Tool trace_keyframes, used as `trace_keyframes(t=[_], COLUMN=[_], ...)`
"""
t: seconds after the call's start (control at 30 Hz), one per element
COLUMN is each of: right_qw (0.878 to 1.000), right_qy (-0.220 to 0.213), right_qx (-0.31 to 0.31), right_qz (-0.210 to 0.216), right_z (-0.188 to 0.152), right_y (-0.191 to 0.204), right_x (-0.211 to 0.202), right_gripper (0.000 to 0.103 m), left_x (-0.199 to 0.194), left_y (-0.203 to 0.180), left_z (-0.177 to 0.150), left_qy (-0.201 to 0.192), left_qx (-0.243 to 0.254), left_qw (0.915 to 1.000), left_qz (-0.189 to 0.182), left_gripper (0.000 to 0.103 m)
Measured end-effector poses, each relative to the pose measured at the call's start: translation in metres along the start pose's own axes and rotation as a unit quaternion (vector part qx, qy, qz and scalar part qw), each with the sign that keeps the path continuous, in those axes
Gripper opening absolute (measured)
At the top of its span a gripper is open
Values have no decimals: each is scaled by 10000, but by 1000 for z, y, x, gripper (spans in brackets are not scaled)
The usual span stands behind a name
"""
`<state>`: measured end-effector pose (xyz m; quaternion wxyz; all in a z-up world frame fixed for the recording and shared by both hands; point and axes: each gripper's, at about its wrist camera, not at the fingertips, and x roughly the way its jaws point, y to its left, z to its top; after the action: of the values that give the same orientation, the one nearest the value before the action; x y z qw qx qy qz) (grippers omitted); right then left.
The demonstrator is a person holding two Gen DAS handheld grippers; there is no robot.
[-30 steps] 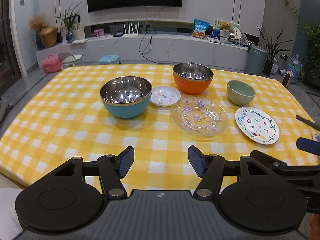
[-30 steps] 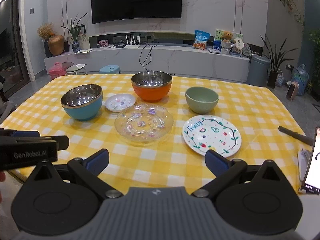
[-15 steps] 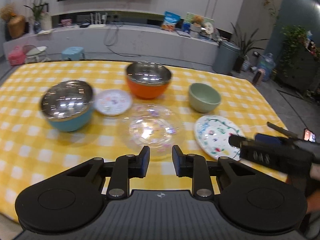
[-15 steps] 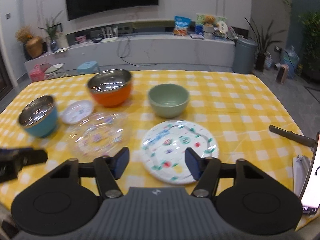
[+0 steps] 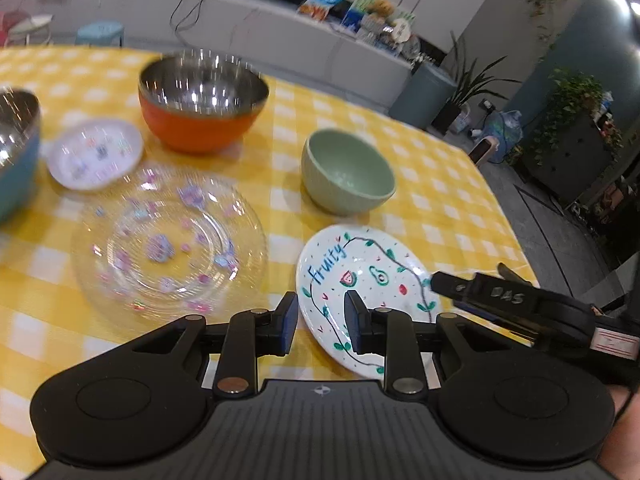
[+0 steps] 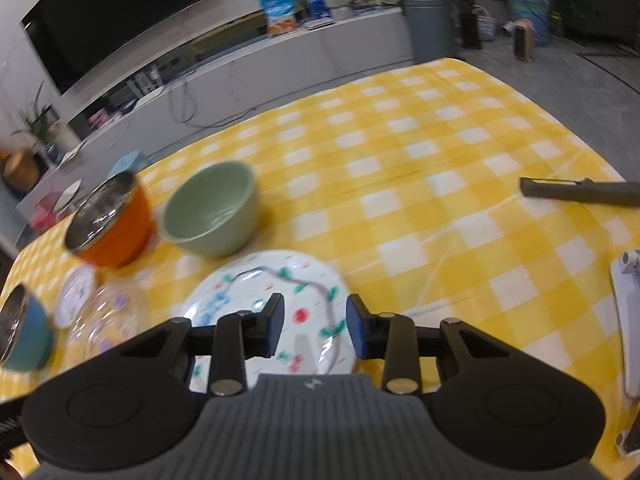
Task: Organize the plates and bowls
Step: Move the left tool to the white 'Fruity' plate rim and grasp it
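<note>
A white "Fruity" plate [image 5: 360, 280] lies on the yellow checked table, also in the right wrist view [image 6: 272, 292]. A green bowl [image 5: 346, 172] [image 6: 212, 208] sits behind it. A clear glass plate [image 5: 168, 240], a small white plate [image 5: 94, 154], an orange steel bowl [image 5: 202, 100] and a blue steel bowl [image 5: 16, 152] lie to the left. My left gripper [image 5: 322, 322] is narrowly open and empty over the Fruity plate's near left rim. My right gripper [image 6: 314, 328] is open and empty above the same plate's near edge; it shows at the right in the left wrist view.
A black pen [image 6: 580, 192] lies at the table's right. A white phone stand [image 6: 628, 320] is at the right edge. The table's far edge drops to the floor; a TV cabinet stands beyond.
Both grippers moved forward and right, down toward the Fruity plate. The right gripper's fingers narrowed further. The left gripper's gap widened slightly from half a second ago.
</note>
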<state>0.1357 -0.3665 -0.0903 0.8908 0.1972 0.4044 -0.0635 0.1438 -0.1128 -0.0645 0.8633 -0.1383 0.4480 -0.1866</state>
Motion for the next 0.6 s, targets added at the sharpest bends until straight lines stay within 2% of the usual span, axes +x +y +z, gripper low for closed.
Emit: trace_keyframes(t=[0.13, 0.37, 0.5, 0.6], right_qw=[9999, 9993, 9994, 9993], right_qy=[59, 265, 262, 242], right_qx=[73, 235, 97, 187], right_qz=[-80, 149, 201, 202], right_z=[5, 7, 5, 5], right_y=[-10, -19, -15, -19], right_x=[15, 31, 31, 31], right_gripper=[33, 25, 24, 19], left_x=[17, 36, 38, 39], left_y=[3, 4, 8, 9], left_z=[-2, -4, -4, -3], left_qy=[112, 184, 140, 117], left_qx=[-157, -247, -253, -261], left_qw=[9998, 9995, 9996, 9996], left_qz=[68, 48, 41, 24], left_gripper=[32, 32, 30, 28])
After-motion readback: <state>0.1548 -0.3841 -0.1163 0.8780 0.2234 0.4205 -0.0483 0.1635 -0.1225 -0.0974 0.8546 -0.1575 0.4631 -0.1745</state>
